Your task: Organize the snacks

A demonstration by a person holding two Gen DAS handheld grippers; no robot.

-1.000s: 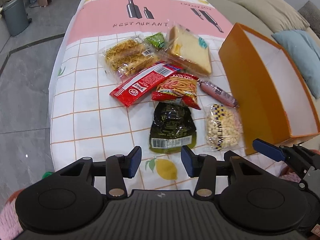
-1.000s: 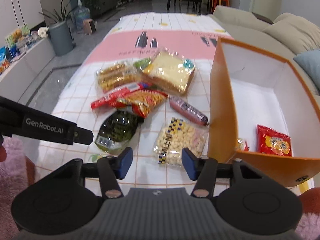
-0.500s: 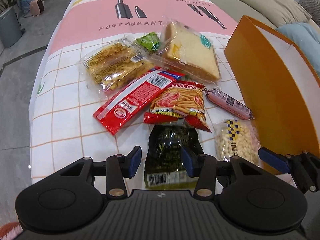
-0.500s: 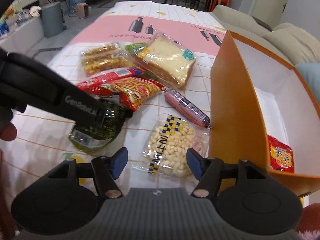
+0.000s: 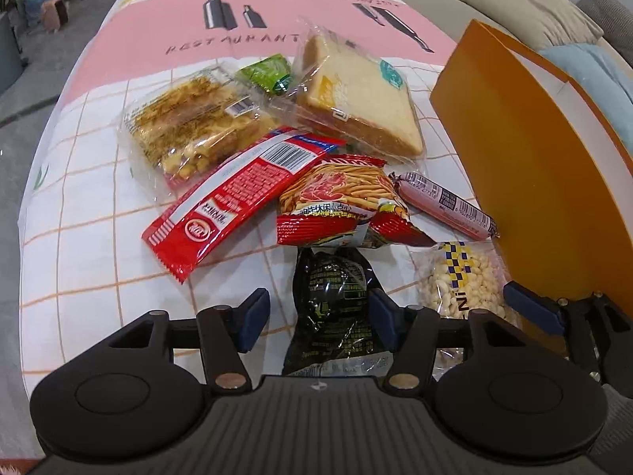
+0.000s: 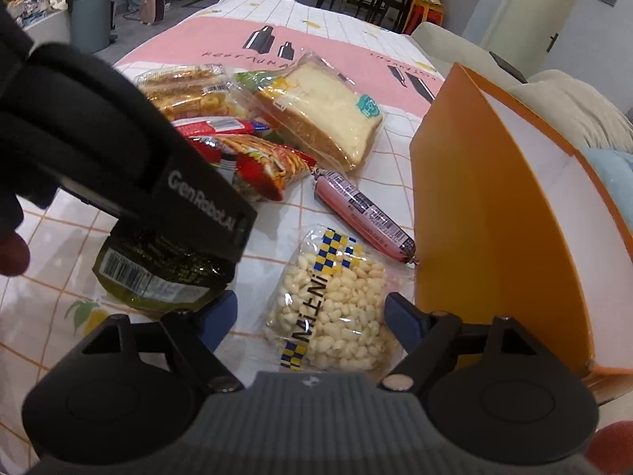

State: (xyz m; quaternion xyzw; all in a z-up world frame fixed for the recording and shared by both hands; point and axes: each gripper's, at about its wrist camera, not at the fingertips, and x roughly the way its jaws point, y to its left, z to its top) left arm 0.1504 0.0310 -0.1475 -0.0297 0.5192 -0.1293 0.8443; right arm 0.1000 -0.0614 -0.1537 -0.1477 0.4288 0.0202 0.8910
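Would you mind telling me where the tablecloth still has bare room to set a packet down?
Bare cloth lies left of the long red packet and the clear pastry pack, out to the table's left edge, and on the pink band behind the sandwich. It is crowded from there to the orange box, where the sausage and the popcorn bag fill the gap.

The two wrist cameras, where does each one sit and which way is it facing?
Left wrist: on the left gripper, angled down at the dark green packet; jaws open, just widened.
Right wrist: on the right gripper, angled down at the puffed-corn bag; jaws open, just widened.
Both show both packets and the orange box.
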